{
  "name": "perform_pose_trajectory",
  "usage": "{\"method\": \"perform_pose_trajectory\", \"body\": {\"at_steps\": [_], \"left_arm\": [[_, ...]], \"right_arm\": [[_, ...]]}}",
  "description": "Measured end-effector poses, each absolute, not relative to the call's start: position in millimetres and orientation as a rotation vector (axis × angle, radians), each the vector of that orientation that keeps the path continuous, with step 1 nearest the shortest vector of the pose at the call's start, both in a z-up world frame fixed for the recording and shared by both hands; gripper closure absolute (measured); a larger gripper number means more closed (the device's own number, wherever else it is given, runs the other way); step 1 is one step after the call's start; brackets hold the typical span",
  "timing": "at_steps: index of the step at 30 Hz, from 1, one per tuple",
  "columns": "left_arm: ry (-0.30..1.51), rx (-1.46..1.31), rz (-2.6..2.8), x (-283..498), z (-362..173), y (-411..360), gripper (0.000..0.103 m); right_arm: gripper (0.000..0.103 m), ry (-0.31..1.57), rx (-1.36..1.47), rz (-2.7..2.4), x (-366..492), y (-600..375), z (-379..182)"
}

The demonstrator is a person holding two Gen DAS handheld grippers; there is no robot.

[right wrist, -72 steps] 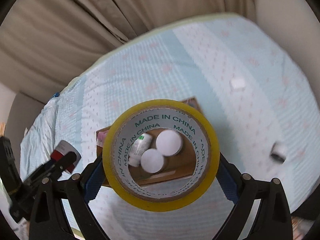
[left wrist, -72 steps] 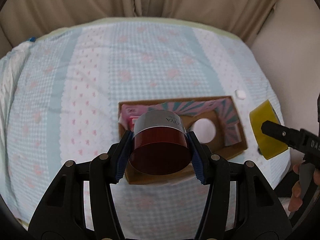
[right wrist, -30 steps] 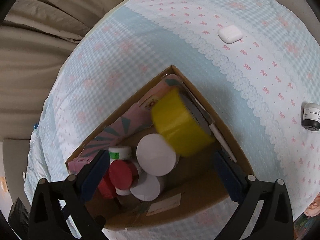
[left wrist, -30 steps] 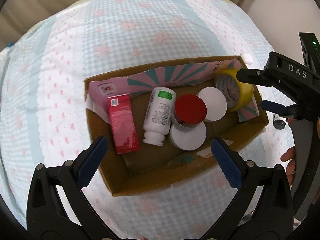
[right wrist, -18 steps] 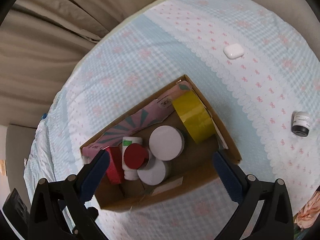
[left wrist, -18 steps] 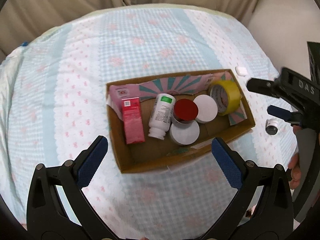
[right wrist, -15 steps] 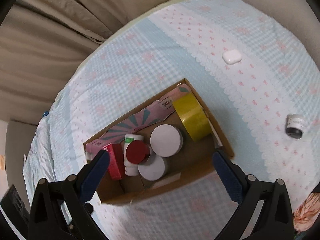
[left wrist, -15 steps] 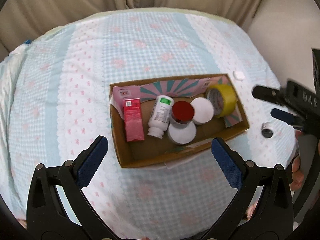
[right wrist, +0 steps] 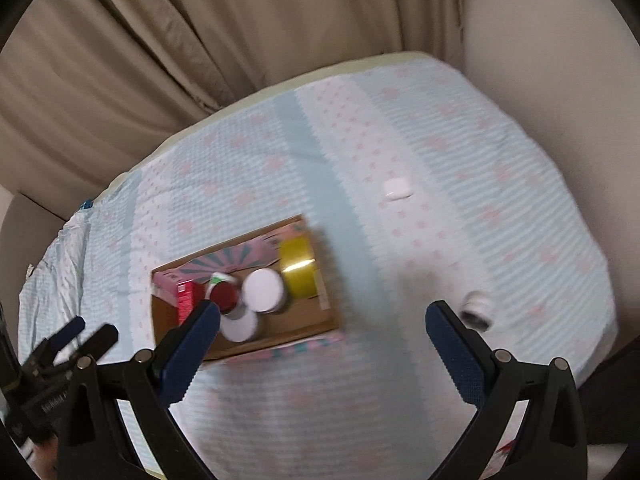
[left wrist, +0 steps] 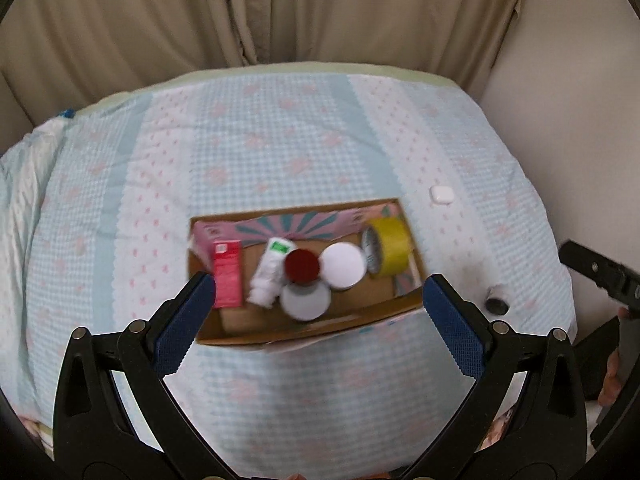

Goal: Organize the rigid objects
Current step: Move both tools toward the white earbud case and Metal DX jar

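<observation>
A cardboard box point(left wrist: 320, 326) point(right wrist: 304, 330) lies on the bed. It holds a red carton point(left wrist: 228, 276), a white bottle point(left wrist: 270, 272), a red-lidded jar point(left wrist: 302, 266) point(right wrist: 223, 296), two white-lidded jars point(left wrist: 343, 266) and a yellow tape roll point(left wrist: 390, 246) point(right wrist: 296, 266). My left gripper point(left wrist: 316, 324) is open and empty, high above the box's near side. My right gripper point(right wrist: 320, 344) is open and empty, above the bed right of the box. A small dark-capped jar point(left wrist: 497, 300) point(right wrist: 476, 312) and a white earbud case point(left wrist: 441, 194) point(right wrist: 397, 189) lie on the bed outside the box.
The bed has a light blue and pink patterned cover point(left wrist: 280, 140). Beige curtains point(left wrist: 280, 12) hang behind it and a pale wall point(left wrist: 580, 120) stands at the right. The right gripper shows at the right edge of the left wrist view point(left wrist: 600, 272).
Both grippers let go of the red-lidded jar and the tape roll into the box, then drew back and up. The box now looks smaller and farther away.
</observation>
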State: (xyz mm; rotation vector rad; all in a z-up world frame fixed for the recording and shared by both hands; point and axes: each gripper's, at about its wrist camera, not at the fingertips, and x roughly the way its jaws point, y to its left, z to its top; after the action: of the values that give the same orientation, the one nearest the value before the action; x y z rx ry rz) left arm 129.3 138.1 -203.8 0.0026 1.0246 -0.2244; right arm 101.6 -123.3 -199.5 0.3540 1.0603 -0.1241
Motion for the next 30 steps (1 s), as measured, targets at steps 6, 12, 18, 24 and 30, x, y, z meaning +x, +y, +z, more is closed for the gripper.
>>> {"method": "perform_pose_trajectory", "body": {"at_steps": [6, 12, 18, 24, 30], "left_arm": [[1.016, 0.04, -0.184, 136, -206, 60, 0.0], [1.034, 0.047, -0.217, 152, -216, -11, 0.0], [1.066, 0.162, -0.324, 179, -239, -75, 0.0], [1.094, 0.354, -0.525, 220, -281, -143, 0.0], [1.154, 0.546, -0.706, 266, -337, -193, 0.0]], "right_arm": [[0.0, 1.051, 0.277, -0.074, 86, -186, -196], [0.0, 1.074, 0.221, -0.032, 85, -245, -211], [0.0, 1.145, 0.169, 0.013, 91, -284, -241], [0.0, 1.187, 0.075, 0.049, 92, -298, -283], [0.0, 1.232, 0.06, 0.101, 95, -301, -328]]}}
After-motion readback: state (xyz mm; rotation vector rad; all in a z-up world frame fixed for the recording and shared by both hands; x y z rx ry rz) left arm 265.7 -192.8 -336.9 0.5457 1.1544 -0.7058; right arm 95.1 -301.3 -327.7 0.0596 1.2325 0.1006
